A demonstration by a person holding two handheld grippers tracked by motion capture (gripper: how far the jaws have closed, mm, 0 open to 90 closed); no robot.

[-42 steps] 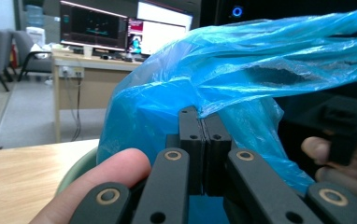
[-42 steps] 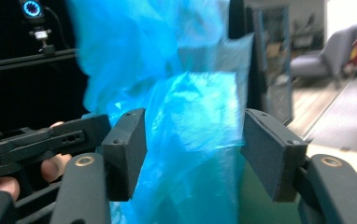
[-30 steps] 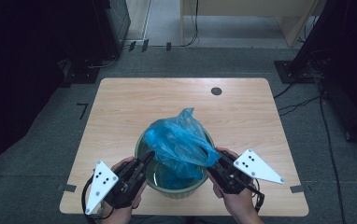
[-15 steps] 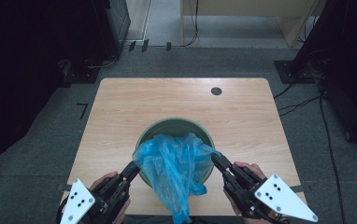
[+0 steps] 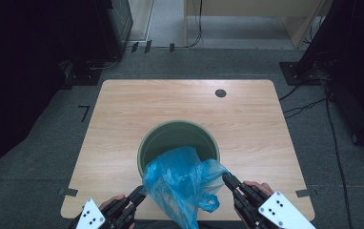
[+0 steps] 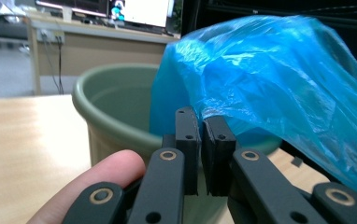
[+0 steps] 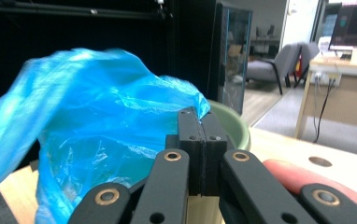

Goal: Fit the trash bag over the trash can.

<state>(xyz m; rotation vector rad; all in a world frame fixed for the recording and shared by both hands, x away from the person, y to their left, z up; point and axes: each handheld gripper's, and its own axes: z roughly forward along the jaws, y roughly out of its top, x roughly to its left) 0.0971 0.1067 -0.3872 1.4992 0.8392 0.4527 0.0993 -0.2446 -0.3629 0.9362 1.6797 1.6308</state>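
A crumpled blue plastic bag (image 5: 180, 181) hangs stretched between my two grippers, draped over the near rim of a round green bin (image 5: 170, 126) and past the table's front edge. My left gripper (image 5: 141, 192) grips the bag's left edge. In the left gripper view the pads (image 6: 202, 123) stand a hair apart with the bag's (image 6: 270, 79) film at their tips; these jaws have just eased open slightly. My right gripper (image 5: 226, 177) is shut on the bag's right edge, and its pads (image 7: 200, 114) meet on the film (image 7: 97, 107). The bin's inside looks bare.
The bin stands at the near middle of a light wooden table (image 5: 123, 119) with a dark round hole (image 5: 220, 93) at the far right. Dark equipment and cables line the floor around it. A wooden desk (image 5: 247, 14) stands behind.
Both grippers have drawn back toward the near table edge and sunk. The bag, bunched above the bin a second ago, now trails out over the near rim.
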